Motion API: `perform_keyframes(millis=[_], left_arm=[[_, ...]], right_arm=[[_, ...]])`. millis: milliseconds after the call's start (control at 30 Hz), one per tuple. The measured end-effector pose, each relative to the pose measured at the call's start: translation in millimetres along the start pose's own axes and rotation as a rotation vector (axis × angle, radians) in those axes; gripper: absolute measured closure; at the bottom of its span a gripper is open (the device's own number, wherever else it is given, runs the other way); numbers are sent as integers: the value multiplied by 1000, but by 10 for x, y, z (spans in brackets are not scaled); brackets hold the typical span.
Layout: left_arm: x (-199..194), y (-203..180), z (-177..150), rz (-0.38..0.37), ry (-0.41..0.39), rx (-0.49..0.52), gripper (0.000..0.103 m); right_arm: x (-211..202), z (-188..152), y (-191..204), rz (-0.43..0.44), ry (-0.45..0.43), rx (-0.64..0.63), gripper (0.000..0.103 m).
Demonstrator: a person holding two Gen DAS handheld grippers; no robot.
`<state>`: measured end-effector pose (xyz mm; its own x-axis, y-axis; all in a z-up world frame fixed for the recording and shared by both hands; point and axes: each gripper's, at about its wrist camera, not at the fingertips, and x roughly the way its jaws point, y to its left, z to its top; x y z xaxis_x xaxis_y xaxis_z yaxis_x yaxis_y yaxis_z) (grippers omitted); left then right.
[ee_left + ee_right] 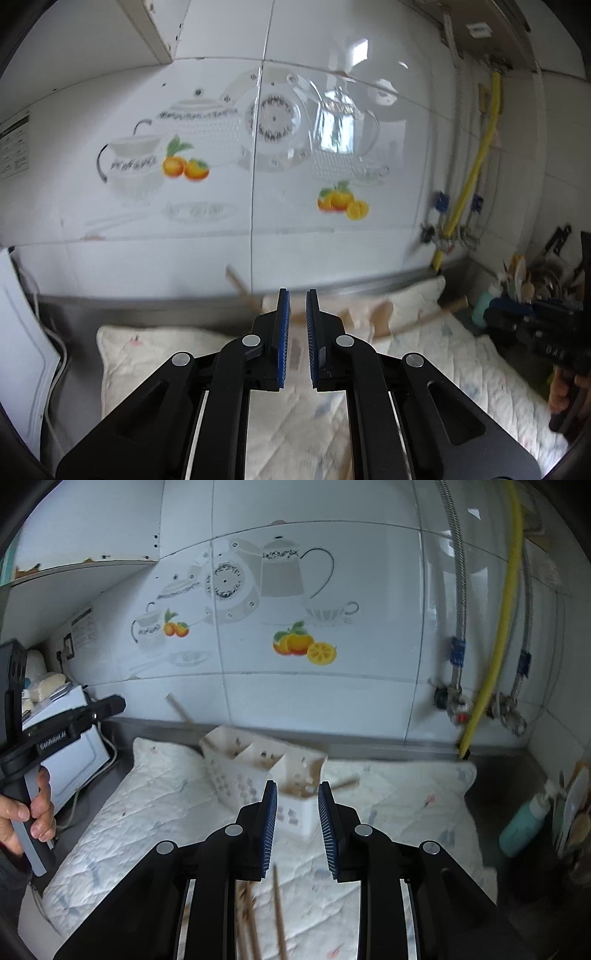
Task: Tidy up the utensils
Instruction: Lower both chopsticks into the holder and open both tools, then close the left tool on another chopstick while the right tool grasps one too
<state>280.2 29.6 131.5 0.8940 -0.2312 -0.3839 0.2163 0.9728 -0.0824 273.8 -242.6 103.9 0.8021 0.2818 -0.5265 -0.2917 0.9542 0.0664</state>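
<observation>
A kitchen counter is lying under a white quilted cloth (pixel 155 805), backed by a white tiled wall (pixel 332 709) printed with teapots and oranges.

From the right wrist view, the right gripper (pixel 297 805) is hovering above the cloth with its blue-padded jaws spread apart and nothing between them. Just beyond its tips, a white plastic utensil caddy (pixel 251 771) with several compartments is sitting on the cloth near the wall. A wooden stick (pixel 179 709) is leaning out of its far left compartment, and another blurred wooden handle (pixel 345 783) is poking out on its right side. Brown chopsticks (pixel 277 904) are lying on the cloth below the gripper. A teal bottle (pixel 522 825) is standing on the bare counter at far right, near a yellow hose (pixel 495 657) running down the wall.

The left gripper (pixel 298 306) is pointing at the wall, its jaws standing slightly apart with a narrow gap and holding nothing. Beyond it, blurred wooden utensils (pixel 384 317) are showing by the wall. A hand (pixel 26 812) is gripping the left gripper's handle beside a white appliance (pixel 70 760).
</observation>
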Motion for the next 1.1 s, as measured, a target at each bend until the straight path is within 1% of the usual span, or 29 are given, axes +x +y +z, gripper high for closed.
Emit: perform_keyframes(millis=[100,200,300,467,600,700,867,933,1100], left_arm=[[-162,-5,-304,-8,47,-8,94],[-290,28,-660,-16,104,-29,94],[-391,52,-1033,-30,161,-49,94],[-428,44,-1601,-66,256,-67,94],[-356,-20,-1970,-100,342,-64,94],[-295,-73,-2152,-125,386,-52,94],[-162,-172,-2223,-169,430,1,94],[-99,-205,-2236,-169,442,23,94],[21,-209,-2278,-169,472,30,94]], right_arm=[[-85,-256,40,13,18,11,80],[-152,-642,70,33,56,33,80],[-162,-1014,87,33,99,52,80],[-135,-1578,88,27,171,71,81],[-91,-1910,54,-6,217,78,82],[-74,-2043,42,-21,237,62,82],[-39,-2174,10,-28,256,53,83],[-26,-2179,-5,-26,256,61,85],[8,-2171,13,-18,257,57,85]])
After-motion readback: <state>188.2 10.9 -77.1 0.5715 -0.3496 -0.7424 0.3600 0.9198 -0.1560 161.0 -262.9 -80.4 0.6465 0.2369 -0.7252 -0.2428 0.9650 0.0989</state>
